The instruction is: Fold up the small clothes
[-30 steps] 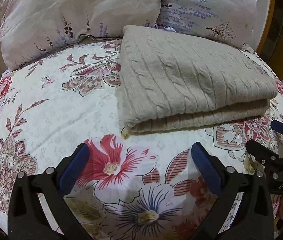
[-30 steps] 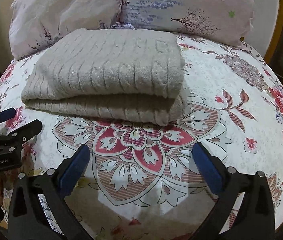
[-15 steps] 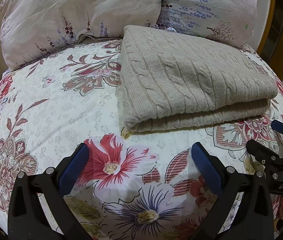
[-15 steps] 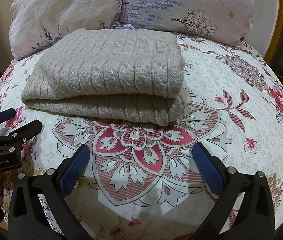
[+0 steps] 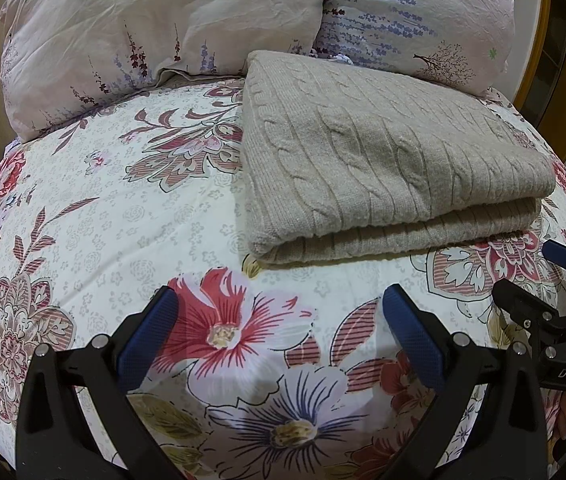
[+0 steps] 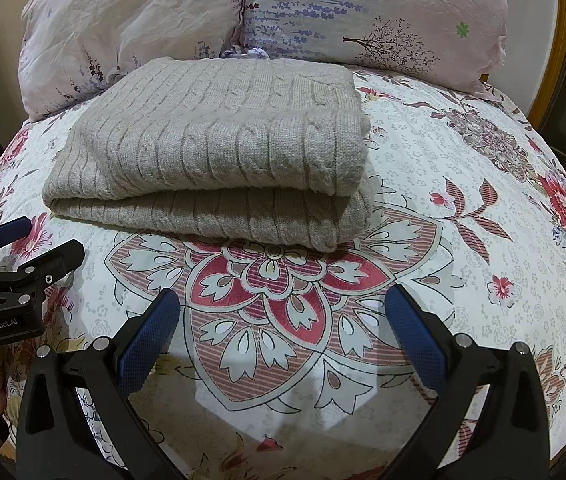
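Observation:
A beige cable-knit sweater lies folded in a neat rectangle on the floral bedspread, near the pillows; it also shows in the right wrist view. My left gripper is open and empty, hovering over the bedspread in front of the sweater's near left corner. My right gripper is open and empty, in front of the sweater's near right corner. Each gripper shows at the edge of the other's view: the right gripper and the left gripper. Neither touches the sweater.
Two floral pillows lean at the head of the bed behind the sweater. A wooden frame stands at the far right. The bedspread stretches open to the right of the sweater.
Both views have tilted up very slightly, so the sweater sits a touch lower in frame. The grippers stay open and the sweater has not moved.

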